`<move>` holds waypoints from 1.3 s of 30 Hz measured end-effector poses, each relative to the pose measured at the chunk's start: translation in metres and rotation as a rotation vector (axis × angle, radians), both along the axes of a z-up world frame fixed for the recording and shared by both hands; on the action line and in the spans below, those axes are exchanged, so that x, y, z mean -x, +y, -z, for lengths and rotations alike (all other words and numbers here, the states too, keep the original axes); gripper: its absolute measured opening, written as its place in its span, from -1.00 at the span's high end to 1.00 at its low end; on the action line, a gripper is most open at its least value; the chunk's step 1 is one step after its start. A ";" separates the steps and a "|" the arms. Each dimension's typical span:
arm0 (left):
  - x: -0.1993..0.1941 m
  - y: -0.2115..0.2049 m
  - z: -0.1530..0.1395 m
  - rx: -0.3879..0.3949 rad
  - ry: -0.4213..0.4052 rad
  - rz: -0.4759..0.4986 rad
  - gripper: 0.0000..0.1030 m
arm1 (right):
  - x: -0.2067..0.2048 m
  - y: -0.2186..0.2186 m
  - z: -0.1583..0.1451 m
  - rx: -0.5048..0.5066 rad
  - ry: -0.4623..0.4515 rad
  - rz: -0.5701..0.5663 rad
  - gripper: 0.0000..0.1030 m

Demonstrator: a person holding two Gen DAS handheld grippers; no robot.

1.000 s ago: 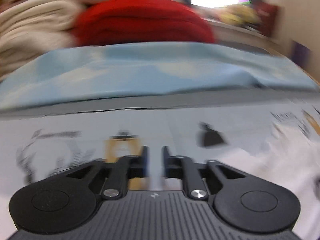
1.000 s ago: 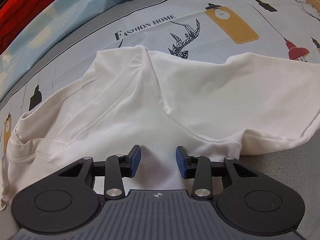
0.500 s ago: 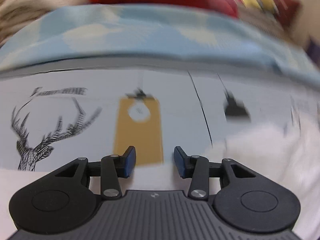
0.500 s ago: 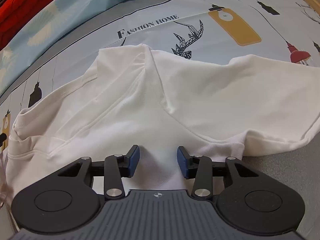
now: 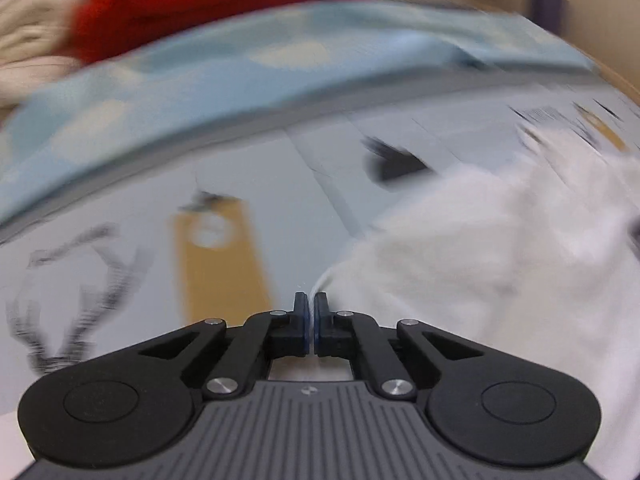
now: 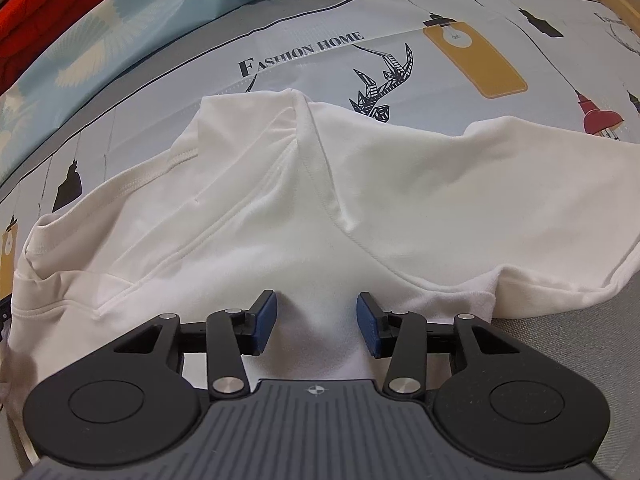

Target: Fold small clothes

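The bench [image 6: 560, 380] is covered by a grey printed cloth [image 6: 400, 12] bearing the words "FASHION HOME", lamp drawings and a geometric bird. On that cloth lies the white garment [image 6: 400, 184], crumpled and partly doubled over itself, its stitched hems showing on the side toward the light-blue sheet [image 6: 120, 28]. That sheet, with pale feather shapes, lies beyond the garment at the far edge of the cloth, and a red fabric pile [image 6: 36, 4] sits behind it. In the left wrist view, which is blurred, a yellow lamp print [image 5: 220, 264] shows on the cloth just left of the garment [image 5: 500, 264].

The right claw [image 6: 316, 320] is spread wide, its blue pads [image 6: 266, 322] over the garment's near middle with white fabric between them. The left claw [image 5: 311, 312] is pinched together at the garment's left edge, a thin strip of white fabric caught between its pads.
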State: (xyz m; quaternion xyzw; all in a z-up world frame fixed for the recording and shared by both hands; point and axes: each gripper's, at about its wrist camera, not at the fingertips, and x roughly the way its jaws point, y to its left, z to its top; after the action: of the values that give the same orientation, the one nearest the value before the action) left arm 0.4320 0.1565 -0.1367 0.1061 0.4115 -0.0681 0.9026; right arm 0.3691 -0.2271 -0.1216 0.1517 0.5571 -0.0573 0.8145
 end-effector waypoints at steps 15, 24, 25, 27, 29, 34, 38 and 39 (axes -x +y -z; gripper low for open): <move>0.001 -0.005 -0.015 0.241 -0.069 -0.093 0.46 | 0.001 -0.008 -0.006 -0.008 -0.035 0.050 0.10; 0.000 -0.009 -0.039 0.196 0.024 -0.248 0.57 | 0.004 -0.058 -0.016 0.011 -0.019 0.182 0.10; 0.008 -0.012 -0.050 0.197 0.018 -0.237 0.56 | 0.005 -0.064 -0.019 0.013 -0.021 0.194 0.11; 0.028 -0.014 -0.069 0.205 0.014 -0.220 0.56 | 0.009 -0.073 -0.028 0.010 -0.030 0.218 0.11; 0.052 -0.018 -0.090 0.202 0.022 -0.206 0.56 | 0.017 -0.079 -0.040 0.005 -0.056 0.242 0.11; 0.144 -0.012 -0.134 0.200 0.030 -0.165 0.54 | 0.044 -0.085 -0.082 -0.075 -0.196 0.253 0.11; 0.235 0.003 -0.141 0.242 0.062 -0.176 0.50 | 0.084 -0.075 -0.110 -0.037 -0.295 0.135 0.11; 0.255 0.008 -0.136 0.252 0.075 -0.184 0.50 | 0.096 -0.074 -0.114 -0.036 -0.299 0.101 0.11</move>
State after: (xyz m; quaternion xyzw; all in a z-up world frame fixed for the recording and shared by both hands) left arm 0.1770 0.1648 -0.0008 -0.0487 0.4409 -0.0401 0.8953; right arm 0.2726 -0.3009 -0.0071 0.2007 0.4221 -0.0648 0.8817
